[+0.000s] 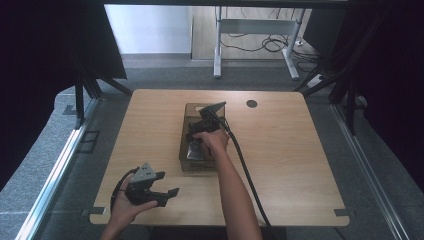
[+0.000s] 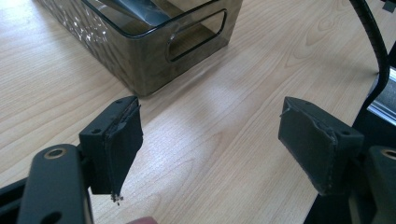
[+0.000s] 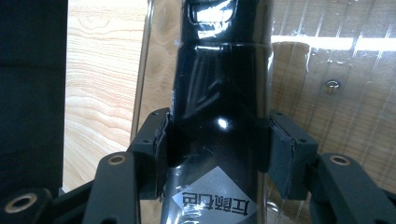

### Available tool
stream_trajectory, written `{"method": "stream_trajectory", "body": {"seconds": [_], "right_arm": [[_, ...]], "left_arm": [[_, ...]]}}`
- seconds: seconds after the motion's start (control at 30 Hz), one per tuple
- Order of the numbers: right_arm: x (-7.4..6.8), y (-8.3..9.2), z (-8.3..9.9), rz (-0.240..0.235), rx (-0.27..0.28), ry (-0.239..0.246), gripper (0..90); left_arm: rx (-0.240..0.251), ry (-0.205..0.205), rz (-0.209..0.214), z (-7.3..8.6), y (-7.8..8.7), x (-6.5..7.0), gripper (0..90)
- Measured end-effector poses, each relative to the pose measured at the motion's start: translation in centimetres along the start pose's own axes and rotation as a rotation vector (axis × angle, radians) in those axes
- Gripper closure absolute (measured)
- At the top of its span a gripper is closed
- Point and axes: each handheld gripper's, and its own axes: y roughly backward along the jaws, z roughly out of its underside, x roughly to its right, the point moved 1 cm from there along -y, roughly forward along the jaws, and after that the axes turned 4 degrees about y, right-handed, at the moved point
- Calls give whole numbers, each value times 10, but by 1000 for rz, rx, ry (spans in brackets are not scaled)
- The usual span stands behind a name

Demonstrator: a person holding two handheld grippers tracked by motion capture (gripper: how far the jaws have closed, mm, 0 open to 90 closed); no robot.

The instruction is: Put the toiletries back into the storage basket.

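Squarely between right tool [image 3: 215,140] pads: pouch [image 3: 219,93] (glossy).

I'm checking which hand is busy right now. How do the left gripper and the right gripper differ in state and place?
The left gripper has its jaws wide apart with nothing but bare table between them; the right gripper is clamped on a glossy black bottle.

The left gripper sits near the table's front edge, outside the smoky plastic bin; the right gripper is over that bin.

Both are hand-held, with black padded jaws.
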Motion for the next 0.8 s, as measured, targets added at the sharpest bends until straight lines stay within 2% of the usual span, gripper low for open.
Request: {"method": "stream_trajectory", "body": {"seconds": [0.3, 0.47, 0.8], "right_arm": [[2, -9, -1, -6, -1, -11, 460], [3, -13, -1, 13, -2, -18, 458], [6, -20, -1, 13, -10, -27, 455]], "left_arm": [[-3, -1, 1, 0, -1, 0, 220], [-2, 3, 0, 1, 0, -1, 220], [-2, 1, 1, 1, -2, -1, 220]]}}
